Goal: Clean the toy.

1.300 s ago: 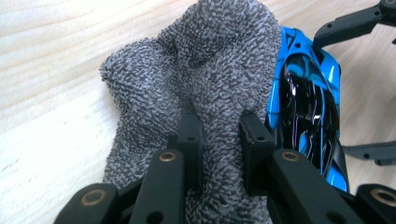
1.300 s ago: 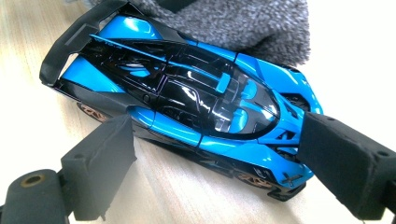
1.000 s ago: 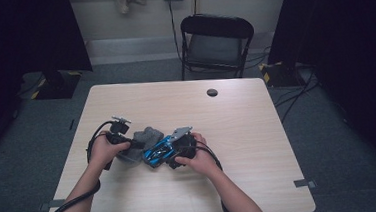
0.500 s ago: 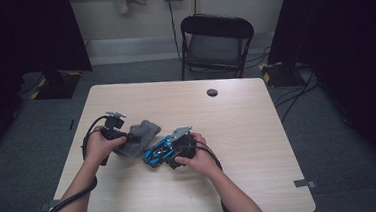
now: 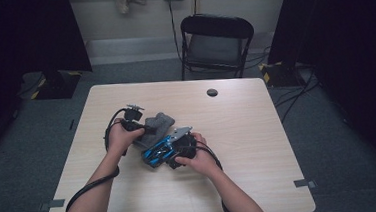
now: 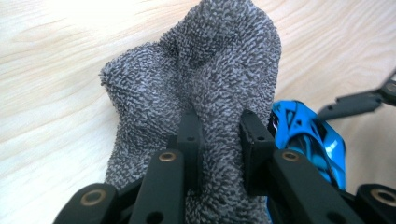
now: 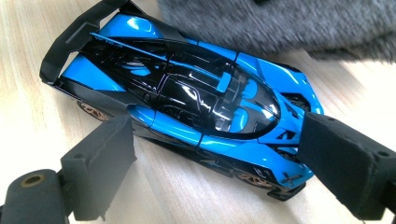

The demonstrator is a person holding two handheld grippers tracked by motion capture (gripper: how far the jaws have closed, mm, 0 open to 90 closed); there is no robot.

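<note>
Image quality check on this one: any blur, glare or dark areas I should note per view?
High view: dark room edges, evenly lit table. Left gripper view: cloth sharp in the middle, overexposed wood at upper left, toy car slightly soft. Right gripper view: toy car crisp with bright glare on its roof; cloth behind and near jaws blurred.

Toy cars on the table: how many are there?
1. The blue toy car lies on the table between the open right tongs, beside the grey cloth gripped by the left tongs.
</note>
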